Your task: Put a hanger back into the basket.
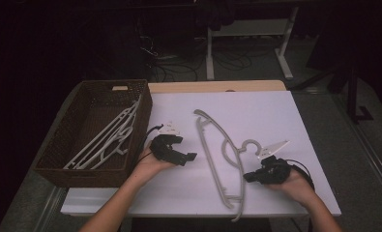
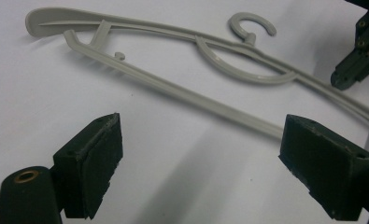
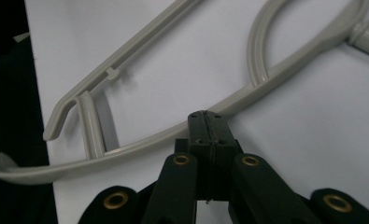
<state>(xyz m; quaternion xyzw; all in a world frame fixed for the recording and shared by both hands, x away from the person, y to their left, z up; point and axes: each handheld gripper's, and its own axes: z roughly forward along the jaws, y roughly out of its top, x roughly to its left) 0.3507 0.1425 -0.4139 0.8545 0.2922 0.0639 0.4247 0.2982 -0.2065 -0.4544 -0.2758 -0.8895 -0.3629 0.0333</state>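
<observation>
Right gripper [image 3: 205,122] has its jaws pinched together against the grey hanger [image 1: 222,154] on the desk [image 1: 295,121], left gripper [image 1: 175,151] wide open, empty. Other hangers [image 1: 106,140] already sit in the basket [image 1: 94,180]; this one's left.

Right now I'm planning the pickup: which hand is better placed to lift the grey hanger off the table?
Right. The right tool is shut at the hanger's curved arm, while the left tool stands open, apart from it.
</observation>
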